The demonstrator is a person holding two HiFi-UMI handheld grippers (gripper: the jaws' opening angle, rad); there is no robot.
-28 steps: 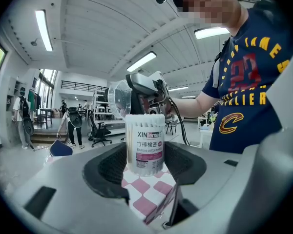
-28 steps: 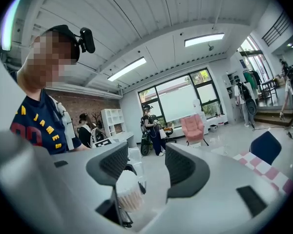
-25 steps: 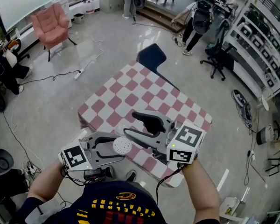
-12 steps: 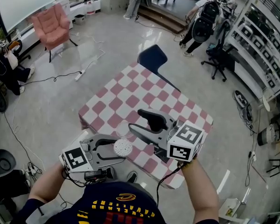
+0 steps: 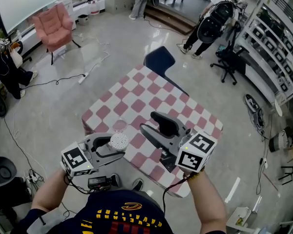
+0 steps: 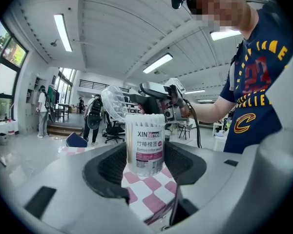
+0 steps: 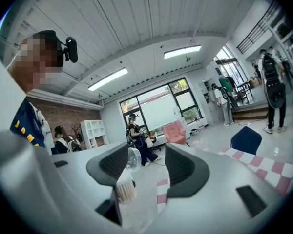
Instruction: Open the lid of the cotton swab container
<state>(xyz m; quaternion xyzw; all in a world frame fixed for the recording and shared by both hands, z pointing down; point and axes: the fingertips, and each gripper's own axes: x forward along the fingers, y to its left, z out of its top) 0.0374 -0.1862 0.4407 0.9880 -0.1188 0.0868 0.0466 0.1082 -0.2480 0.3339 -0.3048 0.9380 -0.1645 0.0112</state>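
Note:
The cotton swab container (image 5: 119, 142) is a clear round tub packed with white swabs, with a printed label (image 6: 150, 149). My left gripper (image 5: 116, 144) is shut on its body and holds it upright above the near edge of the checkered table (image 5: 151, 91). Its clear lid (image 6: 114, 103) is flipped up and back on its hinge, also seen as the lid (image 5: 119, 126) from above. My right gripper (image 5: 152, 124) stands open just right of the container, with nothing between its fingers. In the right gripper view the container (image 7: 124, 189) and lid (image 7: 133, 159) sit by the left jaw.
A dark blue chair (image 5: 158, 60) stands at the table's far side. A pink armchair (image 5: 53, 26) is at the far left, with cables (image 5: 58, 79) on the floor. People stand at the back and left; shelving (image 5: 278, 48) lines the right wall.
The lid has swung up off the container. My left gripper has carried the container a little left and up. The right gripper has drawn back slightly to the right.

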